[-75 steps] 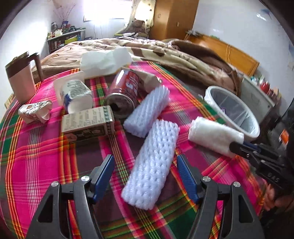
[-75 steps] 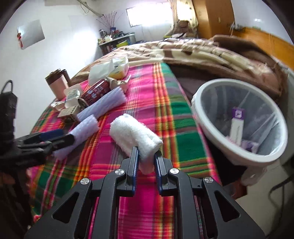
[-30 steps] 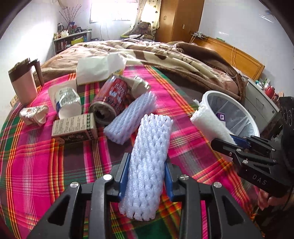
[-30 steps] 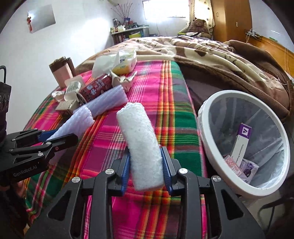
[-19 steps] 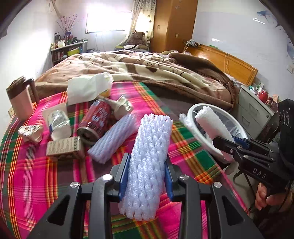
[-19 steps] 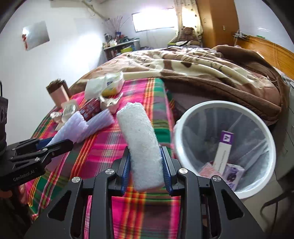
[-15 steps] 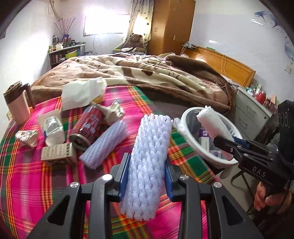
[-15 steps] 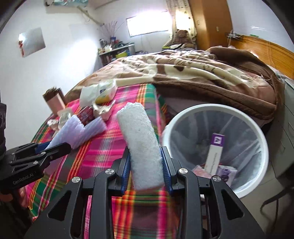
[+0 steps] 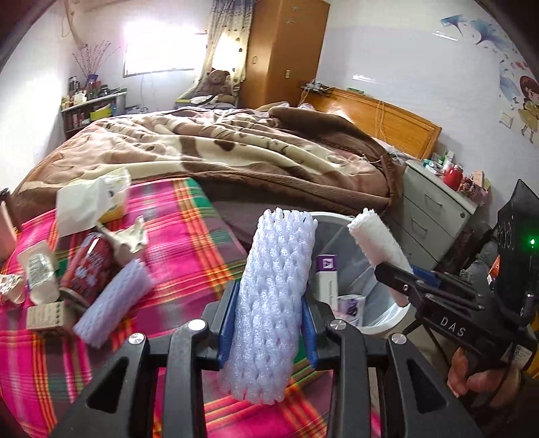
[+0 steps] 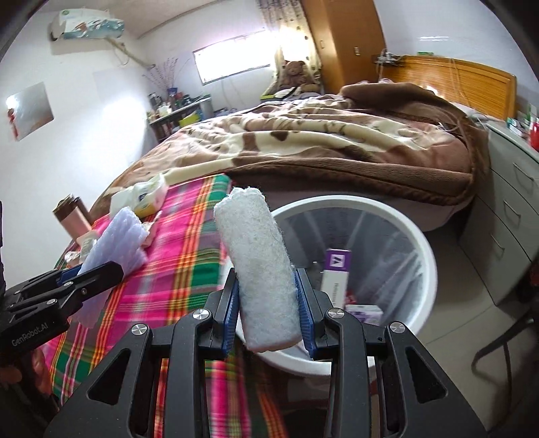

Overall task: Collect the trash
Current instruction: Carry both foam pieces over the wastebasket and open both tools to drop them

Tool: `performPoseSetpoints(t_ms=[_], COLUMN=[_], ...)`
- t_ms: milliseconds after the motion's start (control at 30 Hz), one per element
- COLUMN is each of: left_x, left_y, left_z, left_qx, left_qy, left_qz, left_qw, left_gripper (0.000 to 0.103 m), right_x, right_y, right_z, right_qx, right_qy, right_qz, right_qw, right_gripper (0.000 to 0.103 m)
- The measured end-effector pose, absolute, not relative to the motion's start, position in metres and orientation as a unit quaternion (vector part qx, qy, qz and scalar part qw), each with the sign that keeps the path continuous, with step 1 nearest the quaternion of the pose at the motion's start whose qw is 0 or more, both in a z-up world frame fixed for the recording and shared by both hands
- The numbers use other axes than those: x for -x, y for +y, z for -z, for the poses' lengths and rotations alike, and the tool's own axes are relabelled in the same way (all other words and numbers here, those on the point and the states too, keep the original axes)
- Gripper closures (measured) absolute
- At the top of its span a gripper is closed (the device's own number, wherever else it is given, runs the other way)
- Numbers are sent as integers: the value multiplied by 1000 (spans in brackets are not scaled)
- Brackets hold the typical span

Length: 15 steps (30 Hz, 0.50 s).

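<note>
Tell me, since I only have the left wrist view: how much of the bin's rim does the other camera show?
Observer: In the right wrist view nearly the whole rim of the white bin shows, beside the bed's edge.
Operator: What is in it?
Observer: A purple-topped box standing on end against the liner, with a smaller purple packet lying at the bottom.
Operator: Is the right gripper's load held firmly?
Observer: The right gripper has both blue fingers pressed on the white fibrous roll, which stands upright in front of the bin's near side.
Operator: Anything on the wall?
Observer: An air conditioner is mounted high on the left.
</note>
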<state>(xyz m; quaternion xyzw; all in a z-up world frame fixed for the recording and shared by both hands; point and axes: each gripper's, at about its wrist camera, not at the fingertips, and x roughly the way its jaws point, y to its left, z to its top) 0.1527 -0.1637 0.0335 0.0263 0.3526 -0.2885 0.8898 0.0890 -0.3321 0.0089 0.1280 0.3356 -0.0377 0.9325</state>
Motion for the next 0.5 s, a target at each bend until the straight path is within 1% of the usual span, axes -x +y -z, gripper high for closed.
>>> performPoseSetpoints(t_ms=[400, 500], left_x=[-160, -159], left_y=[-219, -228], left_z=[-26, -24], left_qx=[-36, -42], left_qy=[365, 364], left_qz=[319, 319], left_qw=[874, 874], left_gripper=[68, 67], right_x=[-94, -94], right_y=[-366, -372], right_z=[3, 6], right_qx=[-146, -147], right_qy=[351, 357], right_qz=[86, 95], right_qw=[921, 917], right_gripper=[70, 68])
